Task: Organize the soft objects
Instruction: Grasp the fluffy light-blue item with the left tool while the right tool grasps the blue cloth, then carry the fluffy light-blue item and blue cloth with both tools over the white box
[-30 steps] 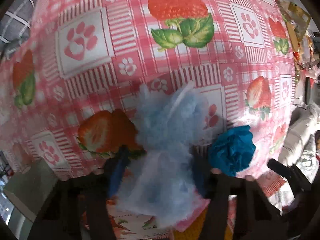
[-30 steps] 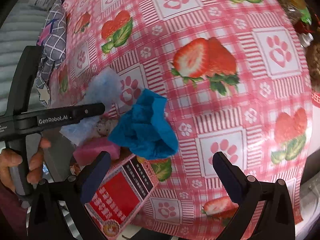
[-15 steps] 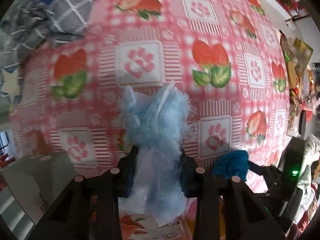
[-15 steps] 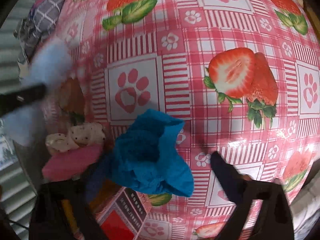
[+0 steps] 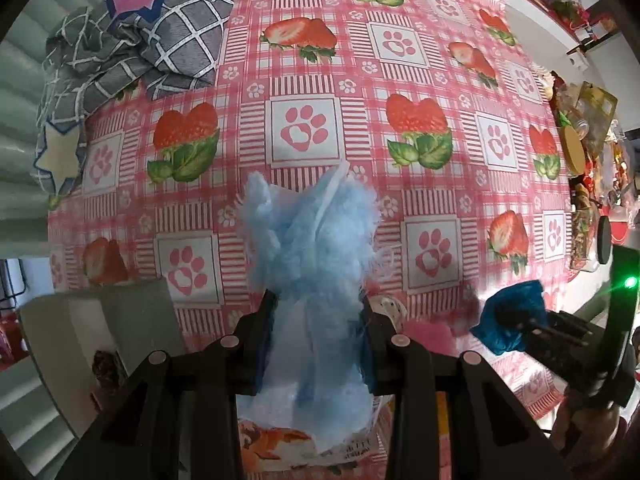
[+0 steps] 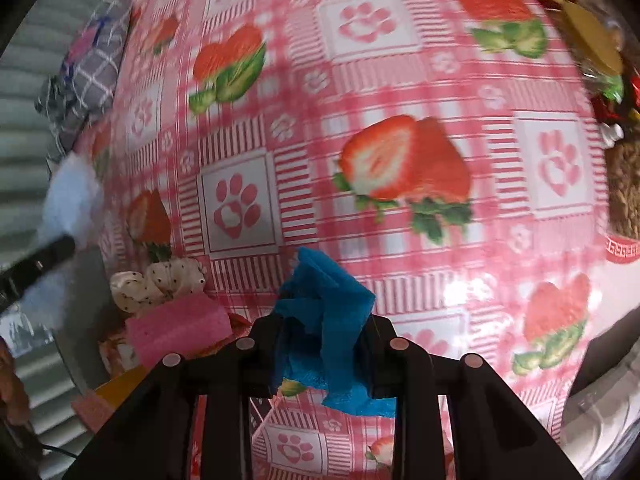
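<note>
A fluffy light blue cloth (image 5: 308, 240) hangs above the strawberry tablecloth (image 5: 300, 80), and my left gripper (image 5: 316, 304) is shut on it, pointing straight down. The same cloth shows as a pale blur (image 6: 68, 200) at the left of the right wrist view. A crumpled dark blue cloth (image 6: 324, 292) sits between the fingers of my right gripper (image 6: 324, 328), whose jaws are closing and pinch it. That cloth (image 5: 508, 316) also shows at the lower right of the left wrist view. A pink sponge (image 6: 176, 328) and a cream polka-dot cloth (image 6: 160, 280) lie by the table's near edge.
A grey checked fabric (image 5: 140, 48) is heaped at the table's far left corner. Packets and jars (image 5: 588, 128) crowd the right edge. A pale box (image 5: 100, 320) stands off the table's near-left edge. A printed carton (image 5: 272, 440) lies under the left gripper.
My left gripper tightened on the light blue cloth and rose with it. My right gripper's jaws went from wide open around the dark blue cloth to pinching it.
</note>
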Motion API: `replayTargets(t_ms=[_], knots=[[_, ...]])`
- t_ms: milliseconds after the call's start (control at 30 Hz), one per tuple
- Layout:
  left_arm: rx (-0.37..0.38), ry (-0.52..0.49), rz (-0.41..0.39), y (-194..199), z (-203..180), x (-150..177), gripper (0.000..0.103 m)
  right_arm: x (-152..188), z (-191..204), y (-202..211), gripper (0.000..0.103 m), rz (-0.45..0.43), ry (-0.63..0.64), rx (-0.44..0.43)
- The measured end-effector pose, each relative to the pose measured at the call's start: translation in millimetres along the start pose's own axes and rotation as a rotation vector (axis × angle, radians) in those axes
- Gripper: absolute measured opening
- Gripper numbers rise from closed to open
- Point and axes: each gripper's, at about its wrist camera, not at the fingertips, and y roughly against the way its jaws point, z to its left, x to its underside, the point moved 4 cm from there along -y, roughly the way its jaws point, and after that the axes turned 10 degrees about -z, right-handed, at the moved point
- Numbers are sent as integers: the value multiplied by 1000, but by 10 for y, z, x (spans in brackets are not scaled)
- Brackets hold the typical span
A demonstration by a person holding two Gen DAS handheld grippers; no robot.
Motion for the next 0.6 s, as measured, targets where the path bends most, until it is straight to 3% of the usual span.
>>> replayTargets(t_ms=[267,600], knots=[[-9,-14,-48,224,-21,269,39,89,-129,255,30,-33,-71,-19],[22,-5,-60,525,17,833,39,537,-161,618,30,-71,-94,-39]])
